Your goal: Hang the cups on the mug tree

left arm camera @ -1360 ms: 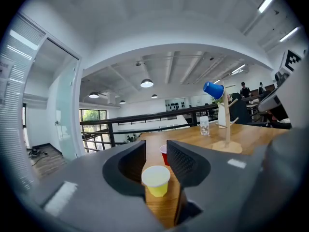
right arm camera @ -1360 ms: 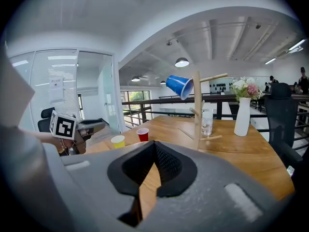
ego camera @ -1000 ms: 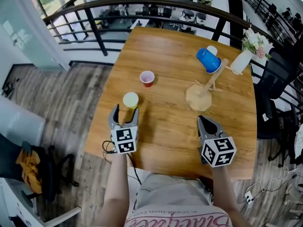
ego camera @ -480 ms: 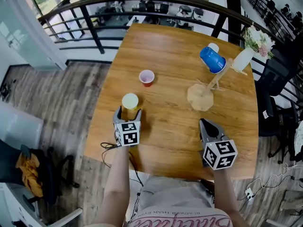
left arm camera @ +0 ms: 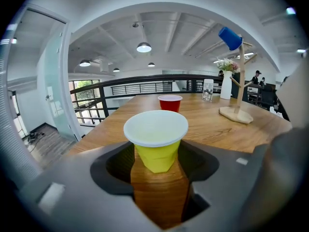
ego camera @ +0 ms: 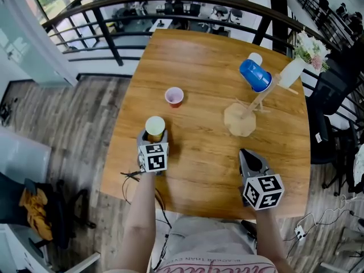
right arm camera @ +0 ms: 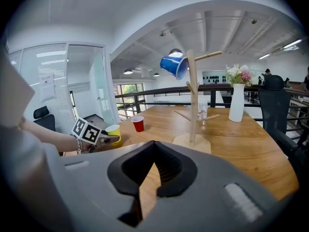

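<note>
The left gripper (ego camera: 152,136) is closing its grey jaws round a tapered, glossy yellow cup (left arm camera: 155,139), not yet pressing it, on the wood-grained desk (ego camera: 199,56). The right gripper (right arm camera: 153,146) has its jaws together, empty

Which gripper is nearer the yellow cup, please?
Left. The left gripper is closing its jaws around the yellow cup; the right gripper is well off to its right.

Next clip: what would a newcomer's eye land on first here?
Probably the blue cup, hung tilted on the mug tree at the table's far right. Next, the yellow cup standing near the left edge between the left tool's closing jaws, with a red cup upright just beyond it. The right tool sits shut and empty at the near edge.
</note>
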{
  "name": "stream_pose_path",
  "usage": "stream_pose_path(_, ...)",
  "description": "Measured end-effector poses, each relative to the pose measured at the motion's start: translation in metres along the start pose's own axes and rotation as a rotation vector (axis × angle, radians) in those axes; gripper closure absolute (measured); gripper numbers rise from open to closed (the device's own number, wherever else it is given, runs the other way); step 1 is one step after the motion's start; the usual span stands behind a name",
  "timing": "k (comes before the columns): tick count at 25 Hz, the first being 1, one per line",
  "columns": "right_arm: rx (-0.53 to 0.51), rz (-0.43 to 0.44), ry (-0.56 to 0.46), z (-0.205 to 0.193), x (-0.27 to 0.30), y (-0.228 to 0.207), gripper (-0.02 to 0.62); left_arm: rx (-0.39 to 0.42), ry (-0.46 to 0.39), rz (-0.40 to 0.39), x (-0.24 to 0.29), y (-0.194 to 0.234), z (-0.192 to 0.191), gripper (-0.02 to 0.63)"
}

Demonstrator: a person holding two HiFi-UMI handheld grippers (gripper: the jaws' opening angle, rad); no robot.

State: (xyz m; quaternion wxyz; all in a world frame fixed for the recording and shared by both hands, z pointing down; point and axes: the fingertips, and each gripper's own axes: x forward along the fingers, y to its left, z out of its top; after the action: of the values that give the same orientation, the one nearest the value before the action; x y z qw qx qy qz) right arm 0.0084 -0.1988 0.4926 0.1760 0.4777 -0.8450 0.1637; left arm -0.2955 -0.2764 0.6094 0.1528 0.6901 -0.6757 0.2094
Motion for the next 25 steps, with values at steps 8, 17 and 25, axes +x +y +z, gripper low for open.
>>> stream_pose_path(8, 0.002, 0.007, -0.015, 0.011, -0.007, -0.003, 0.594, -0.004, -0.028, 0.002, -0.018, -0.001, 0.018, 0.311)
stream_pose_path(17, -0.005, 0.028, -0.062, 0.032, -0.020, -0.013, 0.594, -0.007, -0.087, 0.016, -0.045, -0.014, 0.052, 0.311)
stream_pose_path(25, 0.010, 0.038, -0.114, 0.047, -0.033, -0.026, 0.594, 0.014, -0.162, 0.043, -0.066, -0.023, 0.090, 0.311)
